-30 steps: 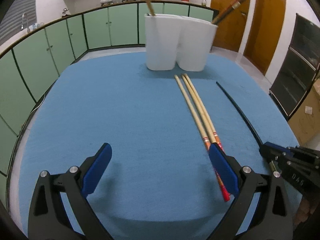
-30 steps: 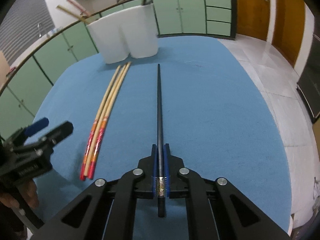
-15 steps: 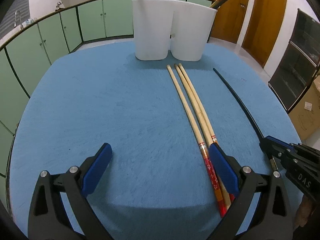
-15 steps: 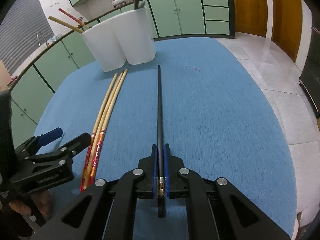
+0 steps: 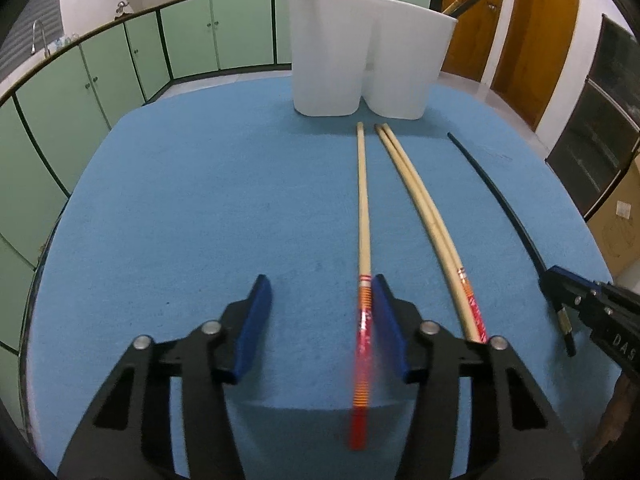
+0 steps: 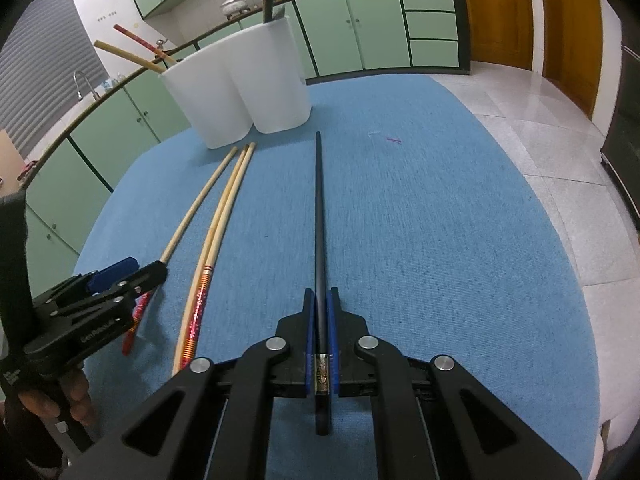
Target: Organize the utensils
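My left gripper (image 5: 320,292) is partly closed but still open; one bamboo chopstick (image 5: 363,216) with a red end lies between its fingers, against the right pad (image 5: 386,320), its red end blurred. The other two bamboo chopsticks (image 5: 424,216) lie side by side on the blue cloth to its right. My right gripper (image 6: 321,300) is shut on a black chopstick (image 6: 320,208) that points toward the white two-compartment holder (image 6: 240,92). The holder (image 5: 360,52) stands at the far edge, with chopsticks sticking out of both compartments. The left gripper also shows in the right wrist view (image 6: 120,280).
The blue cloth (image 5: 200,200) covers the round table, whose edge drops off on all sides. Green cabinets (image 5: 120,72) run behind on the left, wooden doors (image 5: 532,32) at the back right. A cardboard box (image 5: 620,224) stands beside the table on the right.
My left gripper has moved forward and right and narrowed its jaws. One bamboo chopstick has split off from the other two and now sits between the left fingers. The right gripper keeps the black chopstick.
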Demonstrator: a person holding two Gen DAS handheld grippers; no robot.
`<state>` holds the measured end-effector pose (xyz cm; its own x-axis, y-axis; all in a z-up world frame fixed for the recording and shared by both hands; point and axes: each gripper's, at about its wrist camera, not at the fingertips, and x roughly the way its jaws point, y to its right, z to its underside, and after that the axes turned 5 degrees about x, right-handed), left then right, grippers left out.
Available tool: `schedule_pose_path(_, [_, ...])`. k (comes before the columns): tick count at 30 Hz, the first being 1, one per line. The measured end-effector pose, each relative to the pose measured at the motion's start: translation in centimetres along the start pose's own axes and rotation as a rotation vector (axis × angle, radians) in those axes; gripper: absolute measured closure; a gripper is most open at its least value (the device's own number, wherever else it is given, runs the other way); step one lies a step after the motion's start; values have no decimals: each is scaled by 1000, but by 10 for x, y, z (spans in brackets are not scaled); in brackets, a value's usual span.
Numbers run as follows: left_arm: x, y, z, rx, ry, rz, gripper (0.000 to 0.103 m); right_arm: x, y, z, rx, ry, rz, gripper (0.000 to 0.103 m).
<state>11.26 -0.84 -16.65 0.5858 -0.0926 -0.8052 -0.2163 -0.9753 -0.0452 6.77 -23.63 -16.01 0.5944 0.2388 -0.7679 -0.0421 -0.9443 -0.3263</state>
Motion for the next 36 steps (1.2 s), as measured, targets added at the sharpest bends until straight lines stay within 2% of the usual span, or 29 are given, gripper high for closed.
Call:
schedule_pose_path(5, [-7,-3,7,9,-11,-15,76,1,-1,-1,2,1,1,97])
schedule_pose_path(7, [-10,-8,10,-8,-12,-27,92,1,-2,-1,3,1,2,97])
schedule_pose_path(10, [-13,-18,13,-58,-4,-28,95,2,-2,-1,4,3,4,97])
schedule_pose_path(14, [-15,-26,15,-89,-2,-69,98,3,-2,-1,4,3,5,97])
schedule_pose_path(27, [1,-32,-2,-87,6,-63,98,20,-5,-25,-3,11,7,97])
schedule_pose_path(33, [-1,-35,-1,-102,11,-44,95,16,-1,-24,-10,30,-30,93])
schedule_pose_path(34, [-3,-35,1,-105,13,-37,91,13,0,-22,-14,36,-33,93])
schedule_pose_path(36, [-11,-34,6,-103,30,-30,74,2,2,-14,-30,59,-48,91])
